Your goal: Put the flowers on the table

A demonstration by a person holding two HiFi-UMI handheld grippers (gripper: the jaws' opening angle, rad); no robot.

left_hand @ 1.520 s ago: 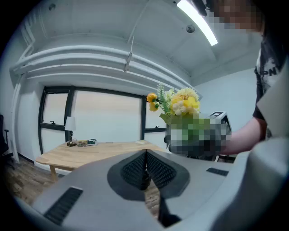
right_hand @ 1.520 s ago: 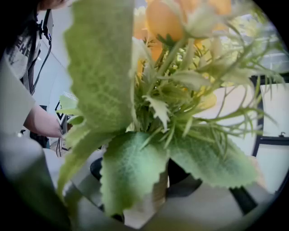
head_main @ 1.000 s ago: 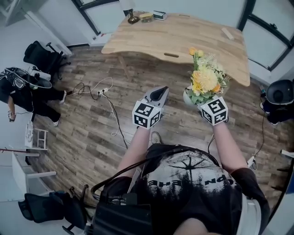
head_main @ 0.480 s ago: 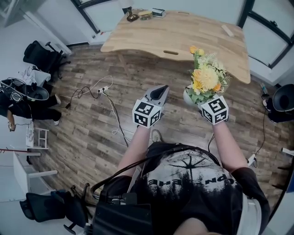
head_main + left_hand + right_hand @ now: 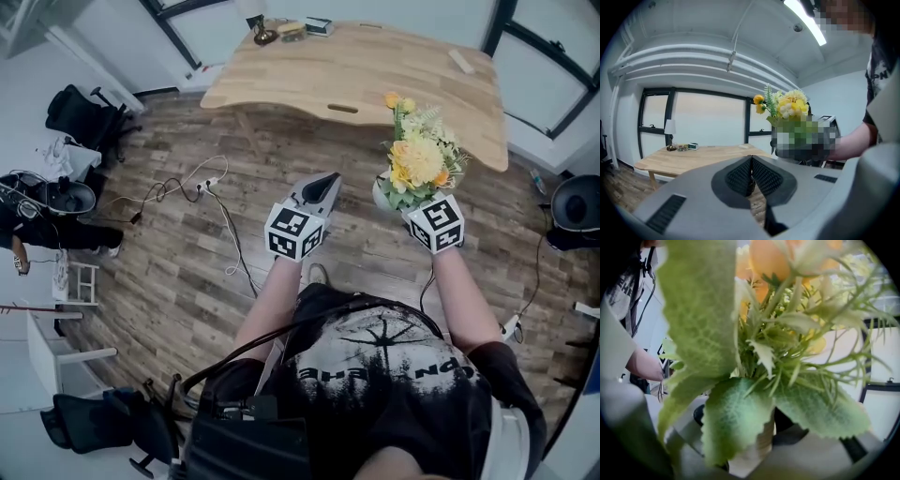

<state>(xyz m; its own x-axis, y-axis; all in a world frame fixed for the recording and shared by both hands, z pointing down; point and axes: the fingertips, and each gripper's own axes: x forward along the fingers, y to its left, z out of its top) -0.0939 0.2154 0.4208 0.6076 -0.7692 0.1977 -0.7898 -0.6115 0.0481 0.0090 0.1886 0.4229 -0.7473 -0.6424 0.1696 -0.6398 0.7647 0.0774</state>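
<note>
one pot of flowers [image 5: 417,167] sits clamped in the right hand-held gripper [image 5: 405,208]

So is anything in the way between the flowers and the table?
Nothing I can see. The flowers are held above the wooden floor, and the near side of the table is bare. Small things sit near its far edge.

On the wooden floor [image 5: 169,272], white cables [image 5: 208,185] curl at 11 o'clock. A black office chair [image 5: 84,117] stands at 10 o'clock, another black chair [image 5: 574,199] at 3 o'clock. At 12 o'clock I see a lamp [image 5: 259,21] and a small box [image 5: 319,25].
</note>
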